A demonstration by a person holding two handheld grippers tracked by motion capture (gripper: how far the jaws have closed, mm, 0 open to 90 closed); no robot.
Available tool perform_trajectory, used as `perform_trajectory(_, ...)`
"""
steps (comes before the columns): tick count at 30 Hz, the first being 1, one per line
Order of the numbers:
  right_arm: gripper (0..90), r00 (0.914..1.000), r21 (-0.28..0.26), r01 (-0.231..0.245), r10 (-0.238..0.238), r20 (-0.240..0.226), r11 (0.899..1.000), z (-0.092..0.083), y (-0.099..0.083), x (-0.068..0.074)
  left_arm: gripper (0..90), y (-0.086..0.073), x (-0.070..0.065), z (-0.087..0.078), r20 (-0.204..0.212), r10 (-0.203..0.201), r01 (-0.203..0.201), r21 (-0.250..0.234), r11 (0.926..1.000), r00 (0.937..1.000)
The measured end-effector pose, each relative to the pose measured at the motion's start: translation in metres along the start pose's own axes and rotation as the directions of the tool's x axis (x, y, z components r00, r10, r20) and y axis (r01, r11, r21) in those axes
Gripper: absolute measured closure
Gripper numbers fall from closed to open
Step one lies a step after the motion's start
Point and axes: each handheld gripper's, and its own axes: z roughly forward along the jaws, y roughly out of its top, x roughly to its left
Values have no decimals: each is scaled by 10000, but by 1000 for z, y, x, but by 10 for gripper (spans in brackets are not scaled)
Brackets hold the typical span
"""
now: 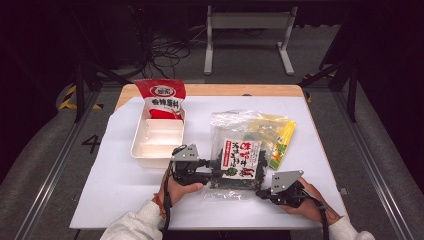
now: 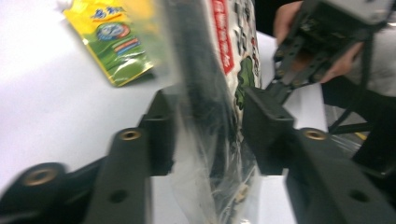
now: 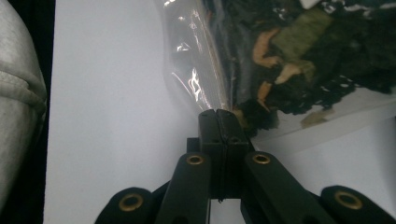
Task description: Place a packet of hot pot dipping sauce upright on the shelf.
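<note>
Clear plastic seaweed bag lies near the front middle of the white table, dark dried pieces inside, white label with red and black East Asian characters, too small to read for sure. Left gripper comes at the bag's left edge; in the left gripper view its jaws stand about halfway apart with the bag between them, film bunched up, pads look close against the sides of the bag, though firm contact is hard to call through the blur. Red label strip with white characters runs up the bag there, unreadable. Right gripper sits at the bag's lower right corner; in the right gripper view its jaws are fully together, pinching the clear film edge, with dark seaweed and tan bits just beyond. Yellow-green packet lies under the bag's far right side, partly covered; in the left gripper view the packet shows blue characters on yellow, blurred. White tray stands left of the bag, a red-and-white pouch propped in its far end, a white oval logo and dark characters on it.
</note>
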Motion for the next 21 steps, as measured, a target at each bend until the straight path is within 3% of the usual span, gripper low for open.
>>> perform_trajectory(2, 900, 9998, 41, 194, -194, 46, 9998, 0, 1, 1, 435, 0, 4, 7, -131, -269, 270, 129, 9996, 9996)
perform_trajectory(3, 900, 9998, 43, 214, -214, 48, 9998, 0, 0, 1, 419, 0, 4, 7, -131, -269, 270, 129, 9996, 9996)
perform_trajectory(4, 900, 9997, 38, 248, -248, 33, 9997, 0, 0, 1, 400, 1, 8, 11, 121, -563, 563, -9, 9984, 9983)
perform_trajectory(9, 900, 9987, 60, 513, -513, 14, 9987, 0, 0, 1, 364, 4, 16, 21, 120, -939, 938, 89, 9955, 9955)
perform_trajectory(11, 900, 9979, -21, 648, -648, 9, 9979, 0, -1, 1, 373, 4, 22, 24, 285, -1260, 1260, 22, 9920, 9916)
perform_trajectory(13, 900, 9977, -13, 683, -683, 4, 9977, 0, -1, 1, 517, 4, 26, 24, 481, -1500, 1508, -132, 9885, 9875)
perform_trajectory(18, 900, 9973, -85, 722, -721, 120, 9974, 0, -1, 2, 639, 9, 20, 17, 1051, -1085, 1134, -420, 9927, 9885)
perform_trajectory(21, 894, 9986, -255, 531, -530, 61, 9983, 0, -4, 1, 663, 15, 7, 10, 1153, -356, 404, -391, 9984, 9927)
